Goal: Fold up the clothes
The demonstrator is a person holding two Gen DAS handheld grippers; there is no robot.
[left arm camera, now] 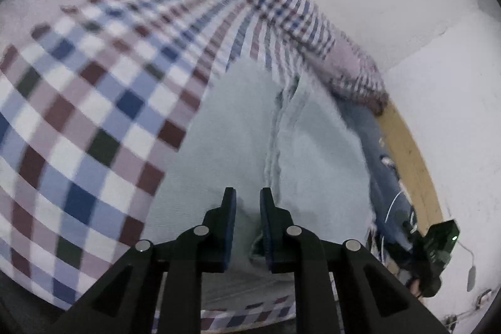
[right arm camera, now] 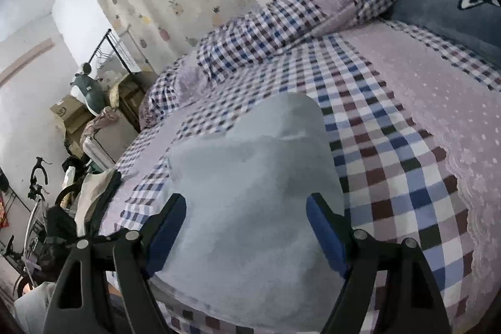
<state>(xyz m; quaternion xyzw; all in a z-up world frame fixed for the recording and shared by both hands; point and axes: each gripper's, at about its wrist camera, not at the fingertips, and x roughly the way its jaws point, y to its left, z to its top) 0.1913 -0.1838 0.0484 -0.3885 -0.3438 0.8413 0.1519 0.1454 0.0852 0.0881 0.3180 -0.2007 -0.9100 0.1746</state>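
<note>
1. Left wrist view is showing the left gripper [left arm camera: 247,227] with its blue pads narrowly parted over the pale grey-blue cotton garment [left arm camera: 250,127] — whether cloth is pinched between them cannot be told.
2. Right wrist view is showing the right gripper [right arm camera: 247,233] released, jaws standing wide astride the same garment [right arm camera: 250,193], which is lying on the checked blue, maroon and white bedsheet [right arm camera: 391,165].
3. Judgement: a fold is being set up — the seam [left arm camera: 275,127] is serving best as the fold line.
4. Keep both edges level while lifting; uneven tension is likely to skew the crease.
</note>
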